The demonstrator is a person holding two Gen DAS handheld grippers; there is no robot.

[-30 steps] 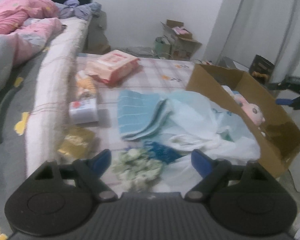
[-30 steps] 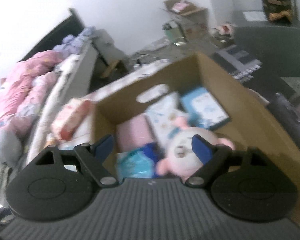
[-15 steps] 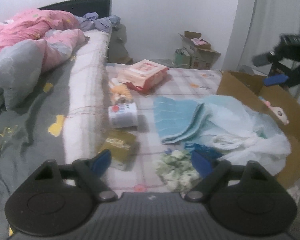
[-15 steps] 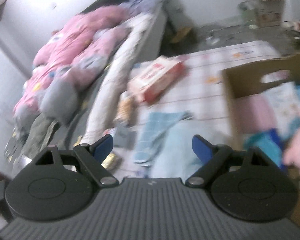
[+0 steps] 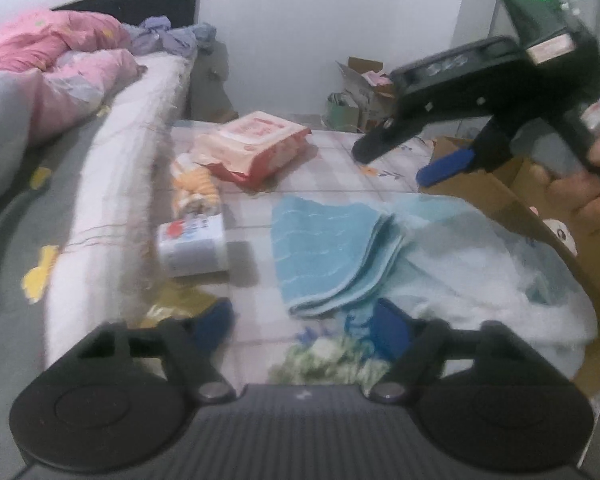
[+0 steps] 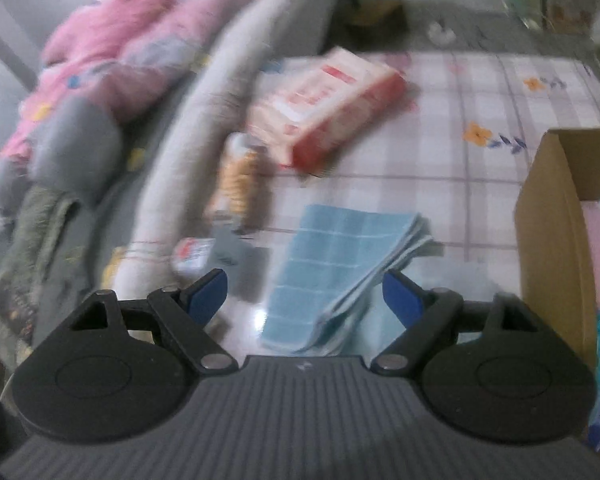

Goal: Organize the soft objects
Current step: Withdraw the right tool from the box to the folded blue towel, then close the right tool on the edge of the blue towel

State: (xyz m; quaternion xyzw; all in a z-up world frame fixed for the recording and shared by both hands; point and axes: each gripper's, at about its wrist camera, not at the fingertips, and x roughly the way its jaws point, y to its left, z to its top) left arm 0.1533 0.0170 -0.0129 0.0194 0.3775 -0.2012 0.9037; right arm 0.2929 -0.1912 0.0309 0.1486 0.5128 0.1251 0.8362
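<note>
- Two grippers are in play: your left gripper (image 5: 302,320) hangs low over the checked mat (image 5: 340,168), and your right gripper (image 6: 304,292) hangs above the same mat, tilted down.
- Your left gripper's jaws are closing, but the blue pads touch nothing; a green-and-white flowered cloth (image 5: 332,360) lies under the gap, blurred.
- Your right gripper's jaws stand wide and hold nothing; in its own view the folded blue towel (image 6: 340,272) lies beneath the gap, not gripped.
- From the left wrist view, your right gripper (image 5: 404,164) shows from the side, held by your hand (image 5: 592,192) above the cardboard box (image 5: 500,192).
- That folded blue towel (image 5: 332,248) lies flat mid-mat, its edge touching a pale, rumpled blue-white sheet (image 5: 480,264) that spreads to the box.
- Your cardboard box (image 6: 552,232) stands at the mat's right side; pink and blue soft things show inside, too blurred to name.
- Beside the mattress edge (image 5: 116,200) lie a pink tissue pack (image 5: 252,144), an orange striped packet (image 5: 196,192), a white pack with a red label (image 5: 192,244) and a yellow wrapper (image 5: 176,304).
- Pink bedding (image 6: 120,48) is heaped on the bed.
</note>
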